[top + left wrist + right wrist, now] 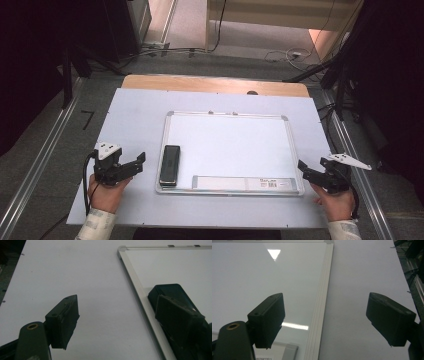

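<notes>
The work in hand appears to be at its start: the eraser (pixel 169 164) lies untouched on the whiteboard (pixel 230 145), lengthwise along the board's left edge, and no marks are visible on the white surface. The left gripper (pixel 134 164) is held just beside the board's left frame, jaws spread wide and holding nothing. In the left gripper view the eraser (pixel 172 293) sits just ahead of the jaw on the board's side, partly hidden behind it, while the other jaw is over the bare table sheet (pixel 75 270); the jaws do not yet bracket the eraser. The right gripper (pixel 311 175) is held at the board's right frame, jaws likewise spread and empty; in the right gripper view the frame (pixel 320 302) runs up between them. Remaining, as judged from this position: bring the left gripper over the frame, close on the eraser and lift it. The raised frame lies between the gripper and the eraser and must be cleared. A labelled strip (pixel 245 183) lies along the board's bottom edge, near the eraser's near end; its purpose cannot be determined at this resolution. Cables (pixel 295 55) lie on the floor beyond the table, well apart from the work.
</notes>
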A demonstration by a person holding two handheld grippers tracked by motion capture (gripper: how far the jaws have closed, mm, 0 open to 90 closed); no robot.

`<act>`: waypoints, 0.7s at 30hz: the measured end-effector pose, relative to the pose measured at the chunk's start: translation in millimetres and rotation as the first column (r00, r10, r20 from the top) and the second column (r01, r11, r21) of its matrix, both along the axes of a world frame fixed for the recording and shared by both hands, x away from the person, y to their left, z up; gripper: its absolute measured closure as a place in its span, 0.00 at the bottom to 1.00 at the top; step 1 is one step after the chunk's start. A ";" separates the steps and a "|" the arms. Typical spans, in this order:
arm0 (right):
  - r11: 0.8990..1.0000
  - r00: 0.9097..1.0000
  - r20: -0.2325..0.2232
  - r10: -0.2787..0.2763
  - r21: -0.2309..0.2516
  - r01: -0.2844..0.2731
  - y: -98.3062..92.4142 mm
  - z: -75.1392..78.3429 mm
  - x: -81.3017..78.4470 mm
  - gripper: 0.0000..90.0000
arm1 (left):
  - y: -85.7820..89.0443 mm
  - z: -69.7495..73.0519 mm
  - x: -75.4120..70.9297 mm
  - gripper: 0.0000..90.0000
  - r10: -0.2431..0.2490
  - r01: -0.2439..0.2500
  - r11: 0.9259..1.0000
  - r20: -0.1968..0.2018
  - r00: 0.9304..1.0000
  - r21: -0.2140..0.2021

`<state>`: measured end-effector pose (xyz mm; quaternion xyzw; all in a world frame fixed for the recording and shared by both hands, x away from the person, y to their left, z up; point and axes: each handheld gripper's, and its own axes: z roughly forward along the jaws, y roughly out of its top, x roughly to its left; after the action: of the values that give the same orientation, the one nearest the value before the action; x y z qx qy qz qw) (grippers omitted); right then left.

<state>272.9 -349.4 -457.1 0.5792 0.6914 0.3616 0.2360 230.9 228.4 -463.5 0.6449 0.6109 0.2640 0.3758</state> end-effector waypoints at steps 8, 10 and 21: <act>1.000 1.000 0.001 -0.004 0.004 0.004 -2.3 -0.1 -0.3 0.16 | 8.0 -3.4 -4.1 0.21 0.016 -0.016 1.000 -0.012 1.000 -0.005; 1.000 1.000 0.000 -0.006 0.004 0.006 -2.4 0.1 -0.5 0.16 | 10.0 -4.1 -5.2 0.21 0.021 -0.021 1.000 -0.012 1.000 -0.005; 1.000 1.000 0.003 -0.011 0.005 0.011 -3.6 0.3 -1.0 0.16 | 24.1 -13.0 -9.9 0.22 0.073 -0.073 0.997 -0.020 0.997 -0.002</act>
<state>271.9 -353.0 -456.9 0.5829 0.6871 0.3629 0.2375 221.0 252.5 -476.5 0.6242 0.6381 0.2704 0.3607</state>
